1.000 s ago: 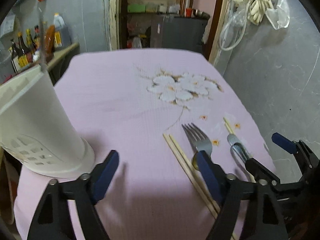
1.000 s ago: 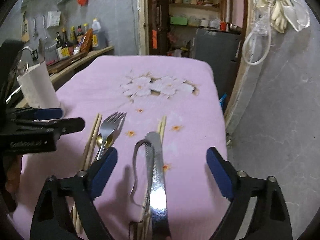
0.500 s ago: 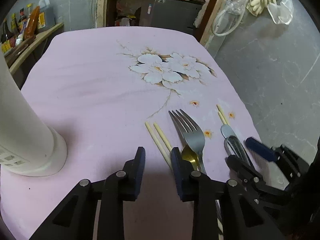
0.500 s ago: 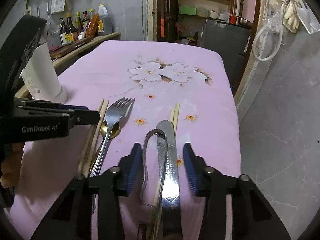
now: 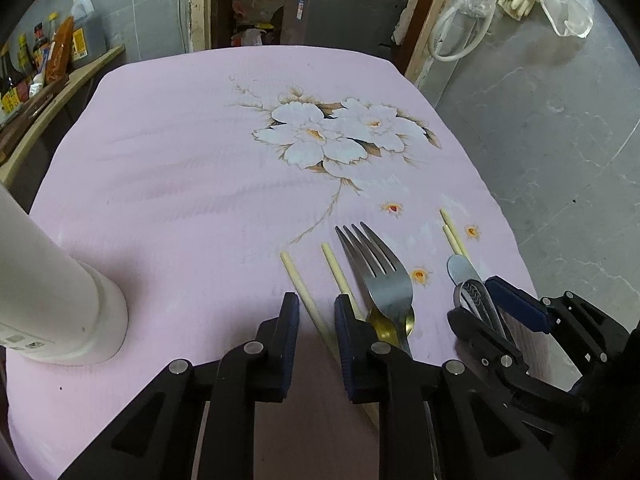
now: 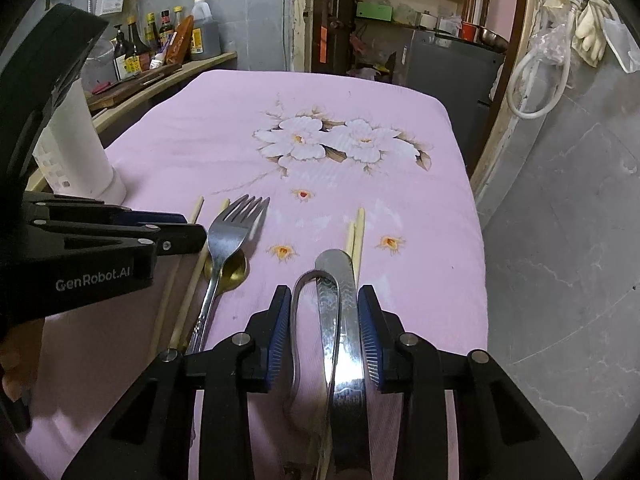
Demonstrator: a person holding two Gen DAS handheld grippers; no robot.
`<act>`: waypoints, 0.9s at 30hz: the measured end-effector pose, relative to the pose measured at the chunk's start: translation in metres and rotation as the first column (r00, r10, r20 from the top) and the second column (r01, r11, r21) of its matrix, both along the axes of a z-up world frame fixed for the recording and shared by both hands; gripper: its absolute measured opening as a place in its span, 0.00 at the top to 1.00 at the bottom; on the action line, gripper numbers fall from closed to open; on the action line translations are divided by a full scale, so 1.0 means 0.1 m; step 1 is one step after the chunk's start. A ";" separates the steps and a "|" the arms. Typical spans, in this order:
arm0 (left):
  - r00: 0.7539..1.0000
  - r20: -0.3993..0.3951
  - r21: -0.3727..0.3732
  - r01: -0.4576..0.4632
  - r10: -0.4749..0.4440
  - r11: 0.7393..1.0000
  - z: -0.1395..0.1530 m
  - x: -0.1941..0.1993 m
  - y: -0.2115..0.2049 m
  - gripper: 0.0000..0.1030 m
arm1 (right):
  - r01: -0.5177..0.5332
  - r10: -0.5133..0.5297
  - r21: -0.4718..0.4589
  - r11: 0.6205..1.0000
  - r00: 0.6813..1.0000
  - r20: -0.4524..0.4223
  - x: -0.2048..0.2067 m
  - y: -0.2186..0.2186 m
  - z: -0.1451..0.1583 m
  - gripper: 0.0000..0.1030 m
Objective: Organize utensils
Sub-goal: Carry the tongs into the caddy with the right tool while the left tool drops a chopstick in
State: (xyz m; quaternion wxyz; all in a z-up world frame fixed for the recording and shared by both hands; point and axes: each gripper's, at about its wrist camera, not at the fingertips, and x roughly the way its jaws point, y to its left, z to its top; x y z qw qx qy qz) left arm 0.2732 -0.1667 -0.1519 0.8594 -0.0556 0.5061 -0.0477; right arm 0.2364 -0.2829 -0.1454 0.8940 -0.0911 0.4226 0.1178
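Observation:
On the pink flowered tablecloth (image 5: 180, 168) lie a steel fork (image 5: 380, 268) over a gold spoon (image 5: 394, 322), a pair of pale chopsticks (image 5: 304, 288), a second pair of chopsticks (image 6: 357, 236), and steel tongs (image 6: 340, 320). My left gripper (image 5: 316, 312) is closed around one chopstick of the left pair, low over the cloth. My right gripper (image 6: 324, 320) is closed around the tongs, pads touching both arms. The white utensil holder (image 5: 48, 292) stands at the left, also seen in the right wrist view (image 6: 76, 160).
The table's right edge drops to a grey marble floor (image 5: 560, 140). A side shelf with bottles (image 6: 160, 40) runs along the left wall. A dark cabinet (image 6: 448, 68) stands beyond the table's far edge.
Both grippers went from wide open to closed. The left one closed onto a chopstick, the right one onto the tongs. Both cameras moved lower and closer to the utensils.

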 end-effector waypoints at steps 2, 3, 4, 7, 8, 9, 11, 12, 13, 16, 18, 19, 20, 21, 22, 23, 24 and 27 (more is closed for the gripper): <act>1.000 -0.002 0.006 -0.007 0.007 1.000 0.00 0.00 0.02 0.90 | 0.002 -0.002 -0.002 1.000 1.000 0.002 0.00 0.00 0.01 0.78; 1.000 -0.007 -0.006 -0.011 0.011 1.000 0.00 0.00 0.04 0.91 | 0.001 -0.001 -0.001 1.000 1.000 0.000 0.01 0.00 0.01 0.78; 1.000 -0.013 -0.024 -0.020 0.020 1.000 0.00 0.00 0.07 0.92 | 0.002 -0.002 0.004 1.000 1.000 -0.003 0.01 0.00 0.02 0.78; 0.998 -0.035 -0.098 -0.055 0.052 0.994 0.01 -0.02 0.19 0.93 | 0.005 -0.005 0.020 1.000 1.000 -0.002 -0.01 -0.01 0.06 0.78; 0.997 -0.037 -0.112 -0.065 0.061 0.992 0.02 -0.04 0.21 0.93 | 0.004 -0.004 0.023 1.000 1.000 0.001 -0.01 -0.02 0.08 0.78; 0.997 -0.035 -0.118 -0.071 0.068 0.990 0.03 -0.06 0.23 0.93 | 0.003 -0.003 0.030 1.000 1.000 0.006 -0.03 -0.02 0.12 0.78; 0.997 -0.012 -0.132 -0.081 0.080 0.988 0.11 -0.13 0.29 0.93 | 0.001 -0.002 0.047 0.999 1.000 0.017 -0.04 -0.05 0.18 0.79; 0.996 0.003 -0.140 -0.084 0.085 0.987 0.16 -0.16 0.32 0.93 | 0.002 -0.003 0.061 0.998 1.000 0.022 -0.06 -0.05 0.23 0.79; 0.996 0.016 -0.148 -0.085 0.089 0.985 0.21 -0.19 0.35 0.93 | 0.003 -0.004 0.072 0.997 1.000 0.025 -0.07 -0.07 0.26 0.79; 0.994 0.045 -0.179 -0.086 0.095 0.980 0.36 -0.27 0.45 0.93 | 0.008 -0.013 0.104 0.994 0.999 0.040 -0.14 -0.11 0.39 0.79; 0.994 0.065 -0.186 -0.080 0.093 0.979 0.47 -0.35 0.51 0.93 | 0.013 -0.019 0.119 0.993 0.999 0.046 -0.17 -0.14 0.45 0.79; 0.993 0.077 -0.186 -0.076 0.091 0.980 0.53 -0.39 0.54 0.93 | 0.017 -0.023 0.127 0.992 0.998 0.051 -0.20 -0.15 0.50 0.79; 0.992 0.087 -0.188 -0.071 0.088 0.980 0.58 -0.43 0.57 0.93 | 0.020 -0.027 0.133 0.991 0.998 0.054 -0.23 -0.16 0.53 0.79; 0.992 0.095 -0.191 -0.065 0.085 0.979 0.63 -0.47 0.59 0.93 | 0.023 -0.031 0.137 0.990 0.998 0.056 -0.25 -0.18 0.57 0.79; 0.991 0.103 -0.195 -0.060 0.081 0.979 0.68 -0.51 0.61 0.93 | 0.028 -0.037 0.142 0.990 0.997 0.062 -0.29 -0.18 0.62 0.79; 0.991 0.107 -0.199 -0.056 0.079 0.978 0.71 -0.53 0.63 0.93 | 0.031 -0.041 0.144 0.989 0.997 0.065 -0.33 -0.19 0.64 0.79; 0.991 0.116 -0.205 -0.047 0.072 0.978 0.77 -0.58 0.65 0.93 | 0.037 -0.048 0.146 0.989 0.996 0.070 -0.37 -0.19 0.68 0.79; 0.989 0.139 -0.205 -0.025 0.055 0.978 0.92 -0.68 0.65 0.93 | 0.055 -0.069 0.156 0.986 0.994 0.088 -0.45 -0.20 0.79 0.79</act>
